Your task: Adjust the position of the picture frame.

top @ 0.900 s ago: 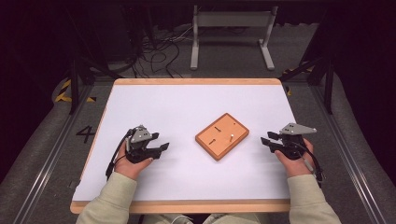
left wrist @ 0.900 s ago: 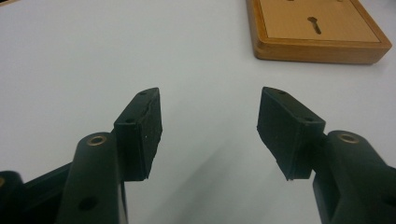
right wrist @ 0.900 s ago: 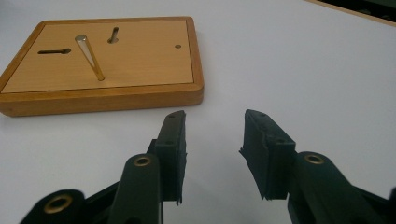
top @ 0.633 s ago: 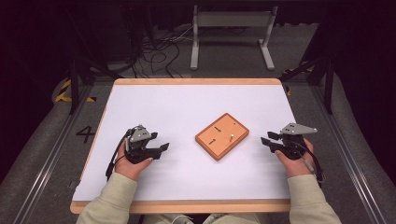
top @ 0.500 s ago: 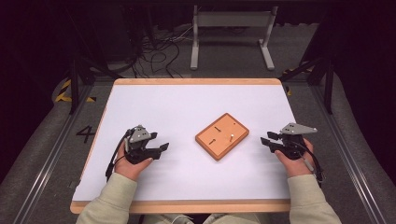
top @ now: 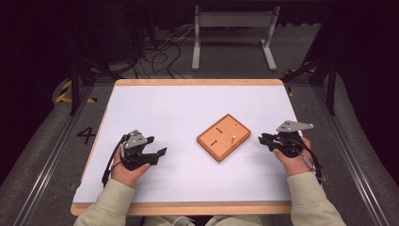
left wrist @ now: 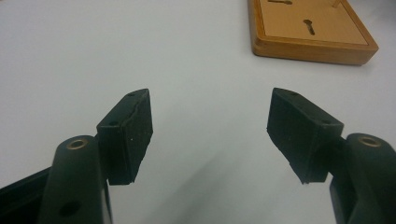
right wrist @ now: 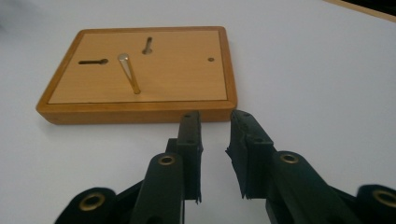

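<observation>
Nothing had shifted since the earlier frames: my hands, both grippers and the board lay where they had been. Nearest me, my left gripper [top: 149,153] rested low on the white counter [top: 179,108], jaws spread wide with nothing between them, aimed across the bare surface toward the board. My right gripper [top: 266,139] sat on the other side, its jaws drawn narrow but not touching, a slim gap between the pads and nothing held; it pointed straight at the board's near edge, just short of it. I judged both were parked either side of the work, ready to approach.

Between them, a little toward the right, lay the wooden board [top: 223,137], a shallow raised-rim tray turned at an angle to the counter's edge. In its recessed face stood one brass peg [right wrist: 129,73], leaning slightly, beside two dark keyhole slots [right wrist: 93,61] and a small hole [right wrist: 211,59] that looked unfilled.
</observation>
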Tool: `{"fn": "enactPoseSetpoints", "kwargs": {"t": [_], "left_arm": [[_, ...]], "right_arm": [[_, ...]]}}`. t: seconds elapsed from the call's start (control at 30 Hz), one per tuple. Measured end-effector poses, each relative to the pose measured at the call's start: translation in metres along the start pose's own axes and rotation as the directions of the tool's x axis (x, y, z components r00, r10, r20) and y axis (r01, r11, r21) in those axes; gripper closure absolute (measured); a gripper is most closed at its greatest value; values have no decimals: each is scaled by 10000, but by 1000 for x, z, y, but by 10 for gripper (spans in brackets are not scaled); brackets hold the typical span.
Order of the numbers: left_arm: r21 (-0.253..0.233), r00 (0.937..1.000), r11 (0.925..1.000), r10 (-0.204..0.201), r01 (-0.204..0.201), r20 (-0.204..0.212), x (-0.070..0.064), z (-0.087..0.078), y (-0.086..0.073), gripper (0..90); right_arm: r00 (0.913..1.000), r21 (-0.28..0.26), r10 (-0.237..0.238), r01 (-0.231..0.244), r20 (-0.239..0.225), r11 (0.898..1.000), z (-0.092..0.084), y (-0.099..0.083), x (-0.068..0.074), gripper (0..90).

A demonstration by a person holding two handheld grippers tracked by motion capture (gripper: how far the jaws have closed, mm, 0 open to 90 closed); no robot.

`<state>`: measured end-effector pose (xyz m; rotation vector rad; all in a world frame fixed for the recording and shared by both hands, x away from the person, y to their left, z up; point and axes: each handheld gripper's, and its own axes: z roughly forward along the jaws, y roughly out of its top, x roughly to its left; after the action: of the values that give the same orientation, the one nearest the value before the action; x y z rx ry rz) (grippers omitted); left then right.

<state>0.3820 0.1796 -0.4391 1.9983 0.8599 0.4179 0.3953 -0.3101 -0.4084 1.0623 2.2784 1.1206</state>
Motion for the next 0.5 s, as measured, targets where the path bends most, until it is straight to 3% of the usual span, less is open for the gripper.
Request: {"fn": "enactPoseSetpoints", "kwargs": {"t": [0.27,0.5], "left_arm": [[-32,9999,10000,22,-21,101,-1,2,0,304],[51,9999,9999,100,-100,93,-4,2,-3,302]], "right_arm": [[9964,-63,-620,617,-582,9981,13,21,11,761],[9919,30,-652,659,-1093,9978,31,46,14,760]]}}
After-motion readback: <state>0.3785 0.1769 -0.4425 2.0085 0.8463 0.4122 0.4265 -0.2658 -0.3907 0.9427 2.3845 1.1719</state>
